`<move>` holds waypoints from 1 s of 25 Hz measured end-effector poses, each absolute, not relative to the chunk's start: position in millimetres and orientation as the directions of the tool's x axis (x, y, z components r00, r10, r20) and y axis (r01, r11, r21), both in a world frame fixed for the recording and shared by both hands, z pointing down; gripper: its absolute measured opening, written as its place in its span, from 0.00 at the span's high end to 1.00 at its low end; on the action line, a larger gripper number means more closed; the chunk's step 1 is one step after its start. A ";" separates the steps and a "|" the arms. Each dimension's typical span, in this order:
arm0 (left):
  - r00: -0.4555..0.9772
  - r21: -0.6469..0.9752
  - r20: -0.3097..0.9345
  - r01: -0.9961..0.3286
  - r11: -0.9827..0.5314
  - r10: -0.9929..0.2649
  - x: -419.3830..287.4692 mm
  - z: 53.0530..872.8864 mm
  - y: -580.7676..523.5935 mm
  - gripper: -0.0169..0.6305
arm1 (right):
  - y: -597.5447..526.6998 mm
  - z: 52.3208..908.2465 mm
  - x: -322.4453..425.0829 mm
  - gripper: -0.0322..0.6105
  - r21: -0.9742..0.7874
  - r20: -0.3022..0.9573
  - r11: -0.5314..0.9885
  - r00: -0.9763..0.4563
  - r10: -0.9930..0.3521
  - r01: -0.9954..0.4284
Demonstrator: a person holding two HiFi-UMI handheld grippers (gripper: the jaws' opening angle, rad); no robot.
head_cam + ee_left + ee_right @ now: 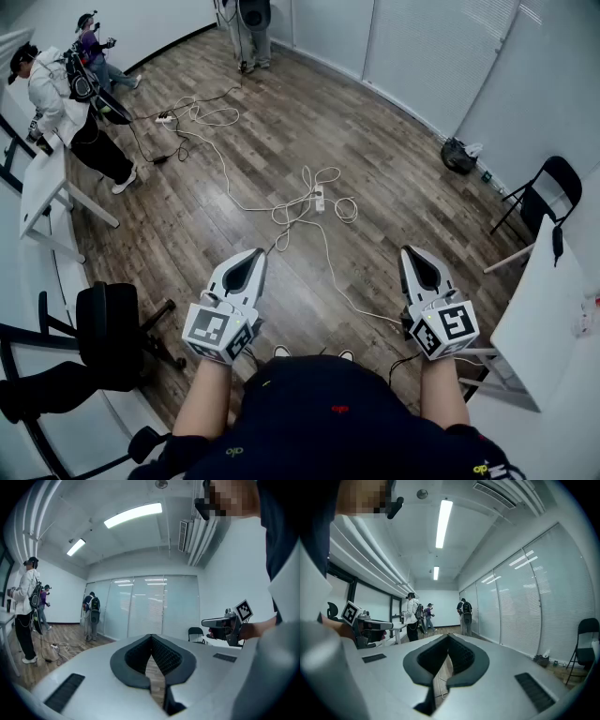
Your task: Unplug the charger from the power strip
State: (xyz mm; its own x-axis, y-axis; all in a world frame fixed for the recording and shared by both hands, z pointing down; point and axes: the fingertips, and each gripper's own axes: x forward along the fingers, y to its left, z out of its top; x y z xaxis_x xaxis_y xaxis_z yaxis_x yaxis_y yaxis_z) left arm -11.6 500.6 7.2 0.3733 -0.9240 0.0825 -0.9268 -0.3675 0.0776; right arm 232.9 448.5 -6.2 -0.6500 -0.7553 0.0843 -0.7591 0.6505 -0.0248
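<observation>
Left gripper and right gripper point level, jaws closed on nothing. Ahead, between them, the power strip lies on the wood floor amid loose white cable; the charger is too small to tell. Farther left a person stands by a desk; glass wall beyond.

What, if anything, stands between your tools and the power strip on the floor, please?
Nothing visible does. Only bare floor and a loose white cable lie between the left tool, the right tool and the power strip.
</observation>
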 end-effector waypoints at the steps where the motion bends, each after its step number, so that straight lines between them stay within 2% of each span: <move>1: 0.372 0.078 0.082 -0.927 -0.366 -0.925 -10.5 6.7 502.0 0.94 | 449.9 -6.4 233.8 0.92 -0.024 0.085 0.652 -0.651 -0.754 -0.758; 25: 0.377 0.064 0.101 -0.926 -0.372 -0.921 -6.0 13.5 525.6 0.94 | 470.7 1.6 222.1 0.91 -0.096 0.069 0.682 -0.689 -0.722 -0.725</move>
